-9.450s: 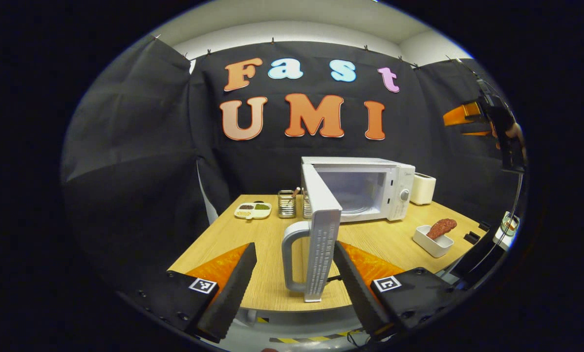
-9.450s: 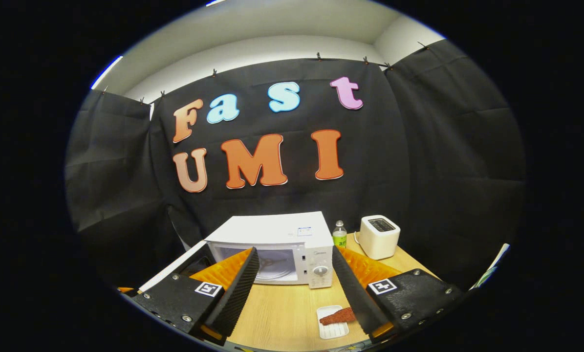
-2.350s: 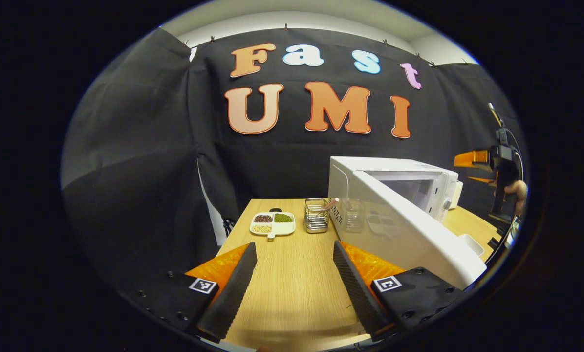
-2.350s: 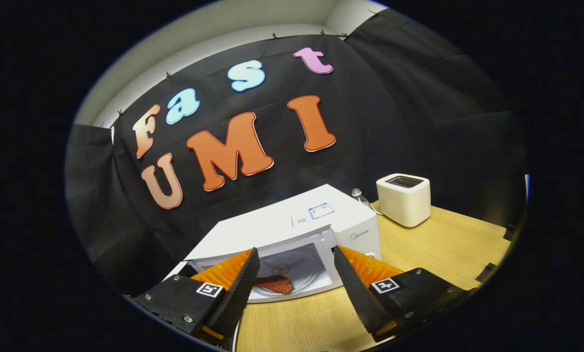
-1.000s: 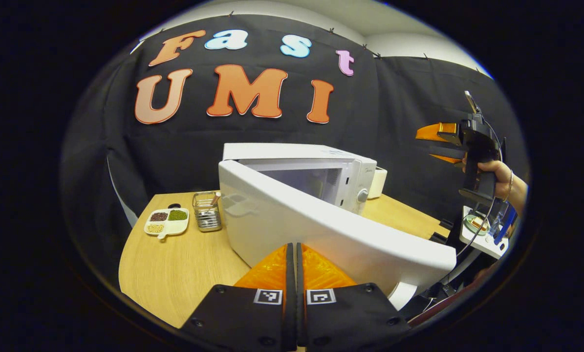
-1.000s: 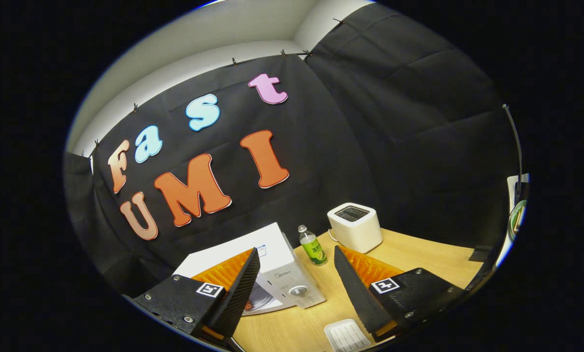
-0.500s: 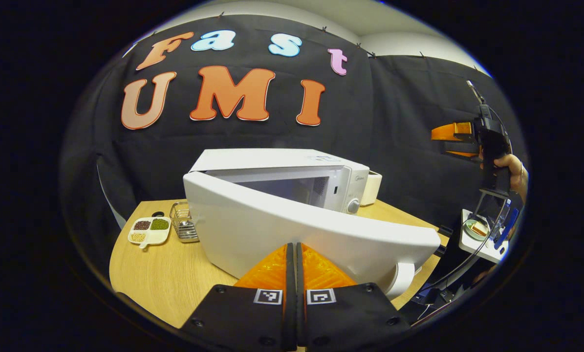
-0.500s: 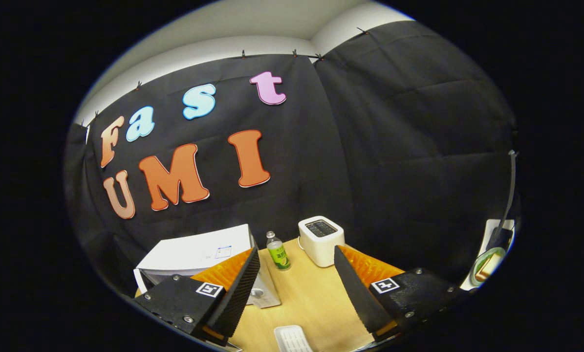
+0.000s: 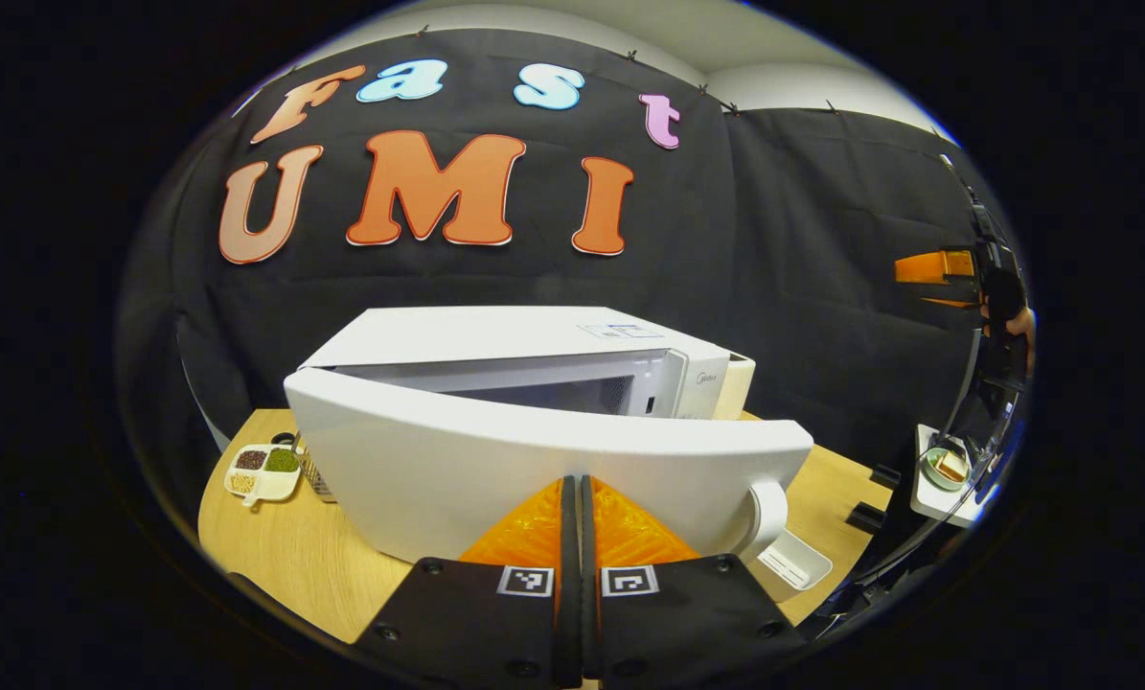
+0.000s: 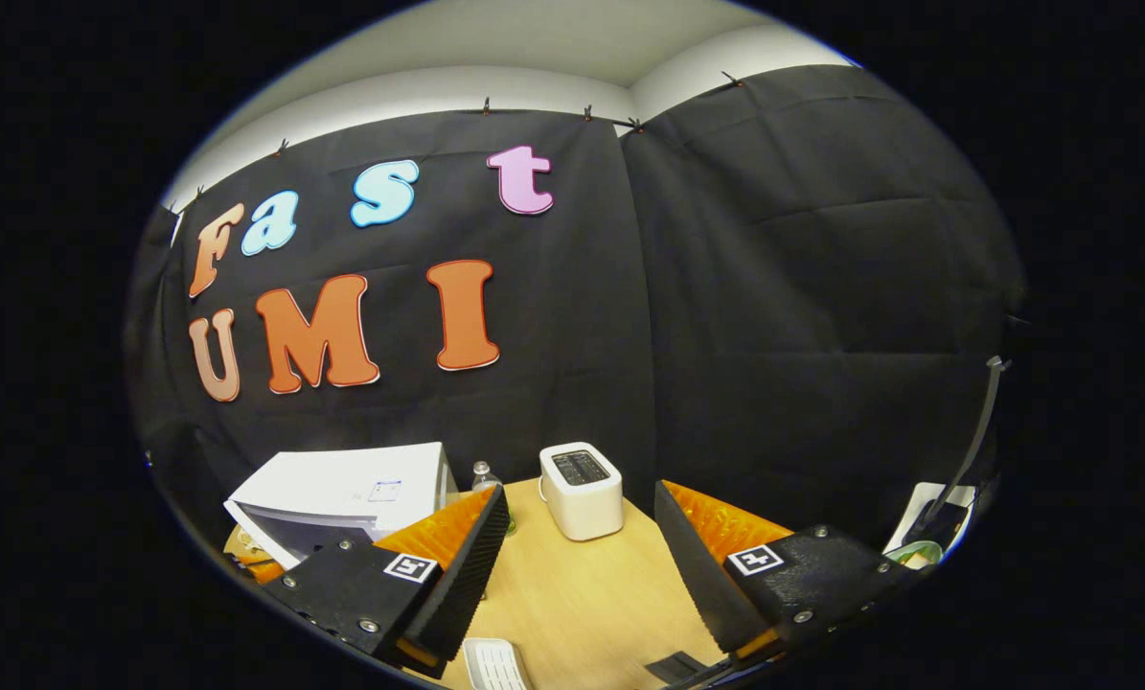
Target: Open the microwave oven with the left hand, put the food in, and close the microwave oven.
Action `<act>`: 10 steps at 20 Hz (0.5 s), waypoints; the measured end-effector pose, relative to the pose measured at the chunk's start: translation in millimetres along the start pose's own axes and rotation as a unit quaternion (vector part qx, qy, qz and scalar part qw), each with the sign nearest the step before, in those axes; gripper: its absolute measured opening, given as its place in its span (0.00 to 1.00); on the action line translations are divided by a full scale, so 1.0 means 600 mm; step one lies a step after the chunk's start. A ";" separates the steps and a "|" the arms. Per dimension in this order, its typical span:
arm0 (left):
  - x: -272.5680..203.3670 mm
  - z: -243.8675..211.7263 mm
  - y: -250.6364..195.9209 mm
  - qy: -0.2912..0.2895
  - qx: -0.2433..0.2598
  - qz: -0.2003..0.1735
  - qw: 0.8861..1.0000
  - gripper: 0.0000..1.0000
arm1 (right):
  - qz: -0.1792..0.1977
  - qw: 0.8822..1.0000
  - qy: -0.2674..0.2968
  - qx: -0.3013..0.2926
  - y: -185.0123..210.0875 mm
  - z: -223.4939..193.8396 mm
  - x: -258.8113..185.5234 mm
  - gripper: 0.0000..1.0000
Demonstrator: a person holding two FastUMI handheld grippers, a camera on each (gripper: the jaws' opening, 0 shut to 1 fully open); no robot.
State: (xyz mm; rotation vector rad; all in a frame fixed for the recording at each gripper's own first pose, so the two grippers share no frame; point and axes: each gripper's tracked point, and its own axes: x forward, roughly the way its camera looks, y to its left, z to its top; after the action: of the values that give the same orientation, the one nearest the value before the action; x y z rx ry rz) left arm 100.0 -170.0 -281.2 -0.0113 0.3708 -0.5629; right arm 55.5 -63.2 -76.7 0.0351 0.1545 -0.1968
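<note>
Microwave door (image 9: 495,450) closer to shut, food inside.

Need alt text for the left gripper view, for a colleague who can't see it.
Shut left tongs sit against the microwave door, which is nearly closed with a gap left. A divided dish lies on the table at left; the right tongs are raised at far right.

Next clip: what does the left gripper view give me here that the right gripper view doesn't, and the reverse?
Left gripper view: the left gripper, shut, at the ajar door with its handle, plus a sectioned dish. Right gripper view: the right gripper close up, open, a bottle and the toaster with its slotted top. Shared: the microwave, the wooden table and the white tray.
</note>
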 end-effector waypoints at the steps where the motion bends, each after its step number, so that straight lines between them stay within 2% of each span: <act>1: 0.011 0.002 0.000 0.000 0.001 0.004 1.000 0.04 | -0.003 1.000 0.000 0.001 -0.009 0.001 -0.001 0.94; 5: 0.055 0.019 -0.002 -0.009 -0.002 0.022 1.000 0.04 | -0.021 1.000 0.002 0.011 -0.048 0.000 0.004 0.94; 6: 0.065 0.021 0.001 -0.010 -0.002 0.029 1.000 0.00 | -0.028 1.000 0.003 0.013 -0.060 -0.003 0.005 0.94; 7: 0.075 0.022 0.006 -0.010 0.000 0.039 0.999 0.05 | -0.035 0.999 0.004 0.014 -0.070 -0.004 0.006 0.94; 10: 0.107 0.027 0.013 -0.012 0.014 0.068 0.997 0.05 | -0.052 0.998 0.010 0.021 -0.094 -0.011 0.006 0.94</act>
State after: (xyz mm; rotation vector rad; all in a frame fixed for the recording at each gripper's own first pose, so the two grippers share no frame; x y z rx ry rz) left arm 159.7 -198.4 -288.7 0.0343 0.3379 -0.4323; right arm 47.1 -118.7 -85.0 0.0701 0.1716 -0.3037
